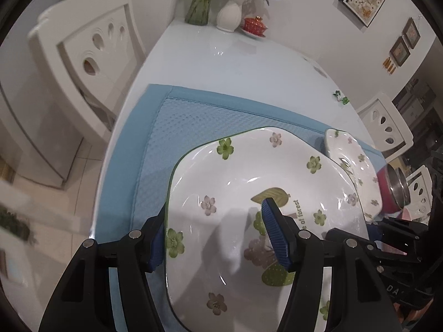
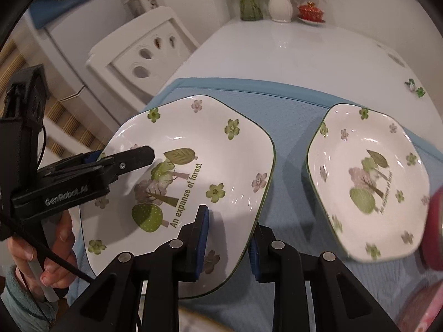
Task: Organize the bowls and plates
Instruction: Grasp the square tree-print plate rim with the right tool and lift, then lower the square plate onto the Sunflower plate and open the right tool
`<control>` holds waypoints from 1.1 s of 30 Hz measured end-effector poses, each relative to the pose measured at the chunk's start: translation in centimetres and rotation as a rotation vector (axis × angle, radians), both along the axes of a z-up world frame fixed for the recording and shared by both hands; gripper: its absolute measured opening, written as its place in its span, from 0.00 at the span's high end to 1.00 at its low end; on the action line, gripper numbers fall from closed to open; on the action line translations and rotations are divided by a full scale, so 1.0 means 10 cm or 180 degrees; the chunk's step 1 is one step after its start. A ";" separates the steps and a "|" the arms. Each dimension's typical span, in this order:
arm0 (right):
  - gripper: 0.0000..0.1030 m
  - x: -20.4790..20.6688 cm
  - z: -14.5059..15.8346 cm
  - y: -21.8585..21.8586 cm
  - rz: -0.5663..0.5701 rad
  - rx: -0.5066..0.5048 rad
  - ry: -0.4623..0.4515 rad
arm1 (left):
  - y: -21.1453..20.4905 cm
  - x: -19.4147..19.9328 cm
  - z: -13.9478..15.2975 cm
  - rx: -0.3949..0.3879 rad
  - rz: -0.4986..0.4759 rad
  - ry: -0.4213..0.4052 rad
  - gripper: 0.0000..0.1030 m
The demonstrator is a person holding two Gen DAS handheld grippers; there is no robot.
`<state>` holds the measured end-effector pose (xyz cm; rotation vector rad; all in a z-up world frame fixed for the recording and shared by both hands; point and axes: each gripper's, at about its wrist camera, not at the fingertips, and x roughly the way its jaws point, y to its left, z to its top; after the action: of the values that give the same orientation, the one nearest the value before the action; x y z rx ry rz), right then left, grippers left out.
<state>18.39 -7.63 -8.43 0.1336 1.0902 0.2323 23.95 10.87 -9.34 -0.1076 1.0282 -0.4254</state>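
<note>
Both grippers pinch the same large floral plate (image 2: 193, 171) by opposite rims: the left gripper (image 1: 216, 232) has one pad under the rim and one inside the dish, and the right gripper (image 2: 229, 243) is clamped tight across the near right rim. The plate is tilted, over the left half of the blue mat (image 2: 288, 116). A second, smaller floral plate (image 2: 368, 182) lies flat on the mat's right half, just beside the held one with a strip of bare mat between them. At the mat's right edge a red-walled metal cup (image 1: 393, 185) stands close to that plate. Beyond the mat's far edge the white table (image 2: 290, 52) is open up to its far end, where a green glass vase (image 1: 199, 2), a white vase (image 1: 229, 13) and a red lidded cup (image 1: 254, 25) stand against the wall. A white chair (image 1: 91, 52) stands at the table's left edge.
</note>
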 end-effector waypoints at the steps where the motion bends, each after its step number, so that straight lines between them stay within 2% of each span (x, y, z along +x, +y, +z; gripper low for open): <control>1: 0.76 -0.08 0.05 0.01 0.0014 0.0000 -0.0011 | 0.01 -0.06 0.04 -0.0009 0.0011 -0.0011 0.43; 7: 0.76 -0.61 0.27 -0.01 0.0009 0.0064 0.0023 | 0.03 -0.61 0.31 -0.0064 0.0031 -0.0061 0.43; 14: 0.75 -1.25 0.35 -0.08 -0.0057 -0.0030 0.0087 | -0.05 -1.26 0.42 -0.0140 0.0009 0.0004 0.43; 22: 0.74 -1.85 0.23 -0.16 -0.0023 -0.0172 0.0273 | -0.15 -1.83 0.22 -0.0080 -0.0108 0.0218 0.43; 33: 0.74 -2.11 -0.06 -0.24 -0.0089 -0.0162 0.0568 | -0.26 -2.06 -0.09 0.0021 -0.0149 0.0376 0.43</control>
<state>-2.69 -10.04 -9.00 0.1256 1.2698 0.1697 3.36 8.24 -10.24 -0.1039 1.1500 -0.4625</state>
